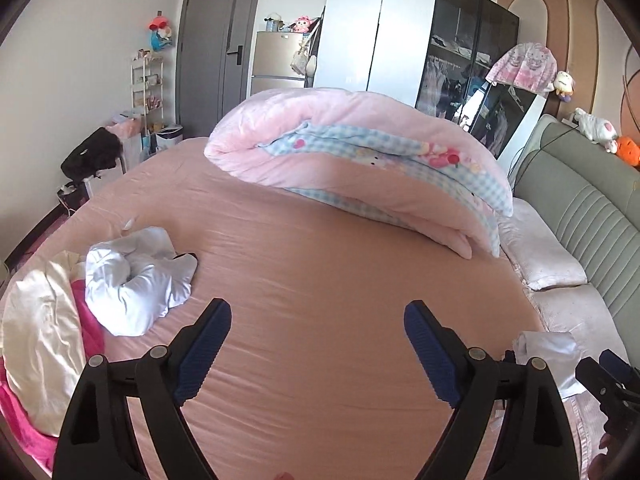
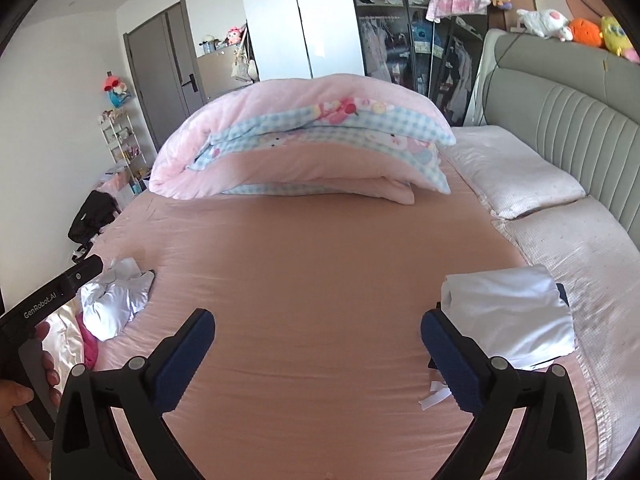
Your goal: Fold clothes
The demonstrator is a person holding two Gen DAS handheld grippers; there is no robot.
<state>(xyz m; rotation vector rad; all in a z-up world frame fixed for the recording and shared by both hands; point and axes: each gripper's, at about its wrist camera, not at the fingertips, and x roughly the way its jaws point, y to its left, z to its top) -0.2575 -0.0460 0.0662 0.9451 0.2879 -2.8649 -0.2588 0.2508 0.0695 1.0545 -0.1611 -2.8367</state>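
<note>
Two wrist fisheye views, both angled down over the bed from its near edge.

The bed is seen from just above by each camera, past its own open jaws. The folded quilt, wardrobe, door and headboard are shared; the left view is set further left, with the crumpled white garment nearer.

Left gripper, right gripper: jaws wide, empty.
</note>
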